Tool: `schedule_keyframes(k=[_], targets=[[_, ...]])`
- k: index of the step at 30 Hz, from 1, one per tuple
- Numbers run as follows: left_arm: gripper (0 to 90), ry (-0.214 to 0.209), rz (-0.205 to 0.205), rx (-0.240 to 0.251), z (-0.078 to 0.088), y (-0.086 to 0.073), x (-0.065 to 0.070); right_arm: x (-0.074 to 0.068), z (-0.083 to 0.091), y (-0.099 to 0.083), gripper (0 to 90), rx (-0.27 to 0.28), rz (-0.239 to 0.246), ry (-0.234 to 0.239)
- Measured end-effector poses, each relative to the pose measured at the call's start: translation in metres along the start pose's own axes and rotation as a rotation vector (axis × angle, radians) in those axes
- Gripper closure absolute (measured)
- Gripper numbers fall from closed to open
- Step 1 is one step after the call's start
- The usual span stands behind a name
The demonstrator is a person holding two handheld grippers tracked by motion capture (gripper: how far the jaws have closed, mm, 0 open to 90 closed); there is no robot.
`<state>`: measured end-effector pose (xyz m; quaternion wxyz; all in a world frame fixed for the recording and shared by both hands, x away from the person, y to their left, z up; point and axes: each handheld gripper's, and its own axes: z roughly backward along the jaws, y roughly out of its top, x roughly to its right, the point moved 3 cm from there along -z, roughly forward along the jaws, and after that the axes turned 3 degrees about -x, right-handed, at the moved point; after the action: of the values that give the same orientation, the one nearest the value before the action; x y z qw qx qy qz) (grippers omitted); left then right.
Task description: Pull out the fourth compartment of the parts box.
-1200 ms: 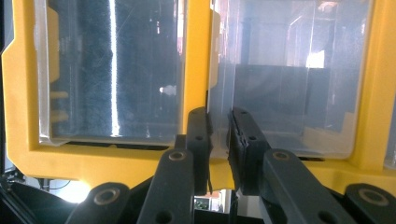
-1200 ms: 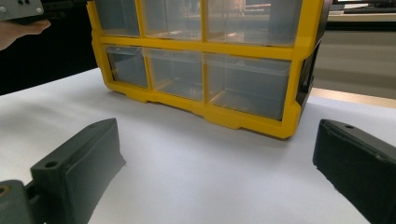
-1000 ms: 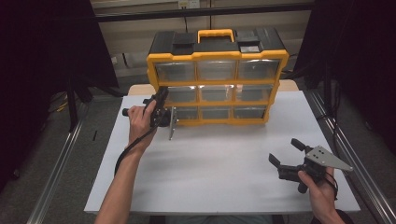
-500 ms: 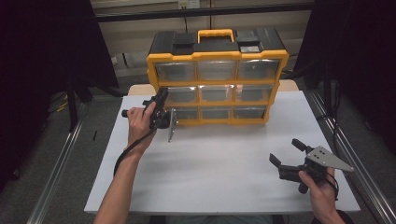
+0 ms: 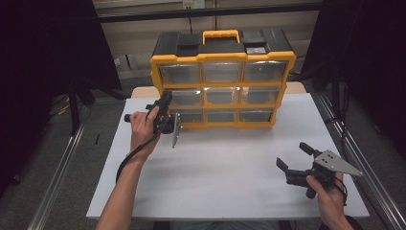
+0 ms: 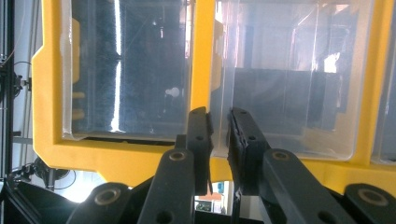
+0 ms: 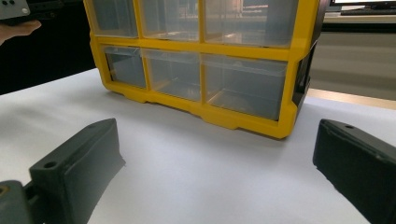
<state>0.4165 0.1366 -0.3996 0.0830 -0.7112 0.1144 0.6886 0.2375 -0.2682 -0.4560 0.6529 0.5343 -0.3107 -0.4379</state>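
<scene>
A yellow and black drawer cabinet with clear drawers stands at the back of the white table. My left gripper, turned on its side, is at the cabinet's left end by the lower drawers. In the left gripper view its jaws are closed to a narrow gap on the clear front edge of a drawer, just beside a yellow divider. My right gripper rests low at the table's front right, open and holding nothing. Its view looks between the wide jaws at the cabinet.
The cabinet has a yellow carry handle on its black top. Metal rails run along both sides of the table. Bare white tabletop lies between the two hands. Dark curtains stand at the left and right.
</scene>
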Motion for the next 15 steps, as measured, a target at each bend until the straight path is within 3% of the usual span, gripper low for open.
schedule_keyframes(k=[8,10,11,15], targets=[[79.6,0.005,0.014,0.01,0.0053,0.0008,0.0007,-0.0002,-0.0008,-0.0002,0.8,0.001,0.006,0.006],[79.7,0.01,-0.004,0.014,0.0069,0.0009,-0.0008,-0.0002,-0.001,-0.0004,0.9,-0.005,0.005,0.001],[79.7,0.005,0.016,0.018,0.0072,0.0005,0.0006,-0.0002,-0.0012,-0.0004,0.8,-0.004,0.006,0.002],[79.7,0.004,0.005,0.018,0.0093,0.0006,0.0002,-0.0004,-0.0009,-0.0003,0.8,-0.003,0.006,-0.003]])
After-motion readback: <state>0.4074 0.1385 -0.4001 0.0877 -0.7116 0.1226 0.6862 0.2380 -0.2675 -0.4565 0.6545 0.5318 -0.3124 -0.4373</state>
